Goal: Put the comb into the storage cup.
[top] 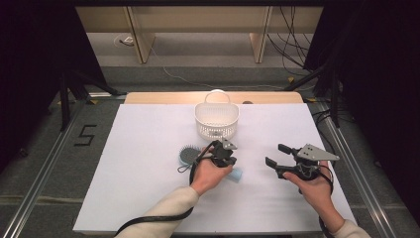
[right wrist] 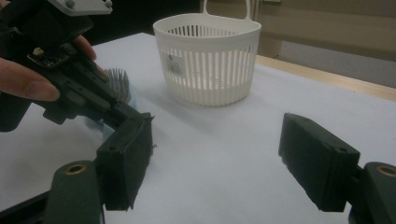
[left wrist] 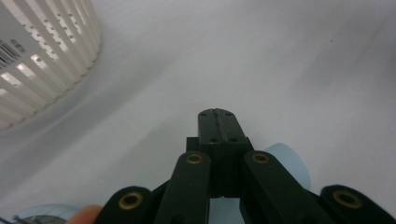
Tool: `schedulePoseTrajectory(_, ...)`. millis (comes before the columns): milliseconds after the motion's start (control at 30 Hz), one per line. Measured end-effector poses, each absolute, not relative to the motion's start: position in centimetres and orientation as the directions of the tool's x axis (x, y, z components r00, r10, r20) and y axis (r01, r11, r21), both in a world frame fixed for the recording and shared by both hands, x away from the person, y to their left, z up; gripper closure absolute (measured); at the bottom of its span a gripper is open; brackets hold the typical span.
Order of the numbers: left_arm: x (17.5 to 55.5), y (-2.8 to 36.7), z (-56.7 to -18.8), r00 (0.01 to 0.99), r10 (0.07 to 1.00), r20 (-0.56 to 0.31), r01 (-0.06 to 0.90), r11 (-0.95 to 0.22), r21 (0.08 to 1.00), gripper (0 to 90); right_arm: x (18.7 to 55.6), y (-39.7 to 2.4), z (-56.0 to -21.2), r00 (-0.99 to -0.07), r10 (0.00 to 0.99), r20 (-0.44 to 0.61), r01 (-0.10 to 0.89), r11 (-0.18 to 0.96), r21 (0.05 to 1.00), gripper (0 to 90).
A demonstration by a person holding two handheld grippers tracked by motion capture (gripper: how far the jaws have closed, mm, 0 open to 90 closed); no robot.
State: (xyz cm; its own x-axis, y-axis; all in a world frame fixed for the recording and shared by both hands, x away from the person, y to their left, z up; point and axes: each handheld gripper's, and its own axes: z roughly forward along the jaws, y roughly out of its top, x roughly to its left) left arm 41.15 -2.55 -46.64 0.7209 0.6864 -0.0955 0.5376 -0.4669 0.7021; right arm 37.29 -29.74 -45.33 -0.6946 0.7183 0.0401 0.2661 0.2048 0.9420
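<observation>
Left tongs (left wrist: 217, 122) pressed together over hairbrush (top: 190, 154); right tongs (right wrist: 219, 163) wide apart, empty; basket (top: 217, 120) beyond.

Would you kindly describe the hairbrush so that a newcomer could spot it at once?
On the white table, find the white slatted basket near the far edge. Just nearer than it, beside the left gripper, lies the hairbrush: a round grey bristle pad on a pale blue body, the only bristled thing there.
</observation>
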Motion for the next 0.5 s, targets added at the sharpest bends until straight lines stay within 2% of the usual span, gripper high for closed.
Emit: schedulePoseTrajectory(500,41.41,-2.94,-46.75,0.749,0.648,-0.137,0.569,-0.524,0.634,90.0,37.31,-29.77,-45.37,-0.693,0.72,0.044,0.271,0.203,0.941,26.9)
